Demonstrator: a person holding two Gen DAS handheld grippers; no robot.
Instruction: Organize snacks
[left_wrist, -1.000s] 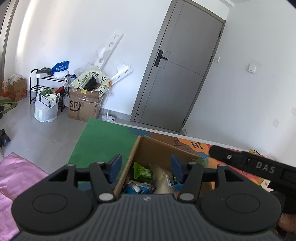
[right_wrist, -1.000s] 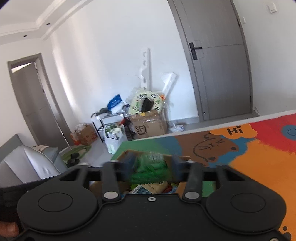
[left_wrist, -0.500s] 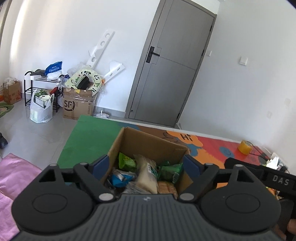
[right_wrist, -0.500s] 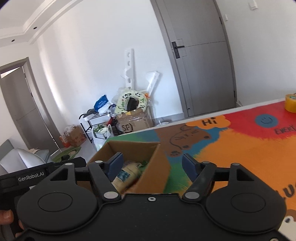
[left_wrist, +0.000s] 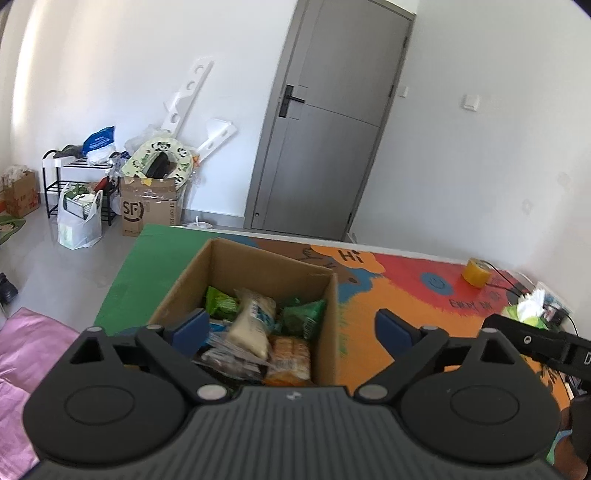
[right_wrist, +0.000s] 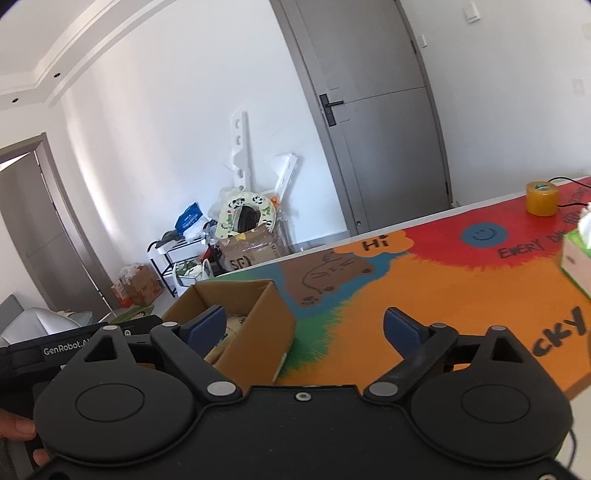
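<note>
Left gripper (left_wrist: 289, 325): jaws opening wide, gripping nothing | right gripper (right_wrist: 305, 325): likewise | snack-filled cardboard box (left_wrist: 255, 264): 12 o'clock of left, 10 o'clock of right.

The black left gripper (left_wrist: 290, 326) and black right gripper (right_wrist: 304, 326) both tilt downward, blue-padded fingers (left_wrist: 190, 326) opening wide, nothing between them

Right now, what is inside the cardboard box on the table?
The cardboard box holds snacks: green packets, a pale bag, an orange pack, a dark wrapper. Whatever lies beneath them is covered.
</note>
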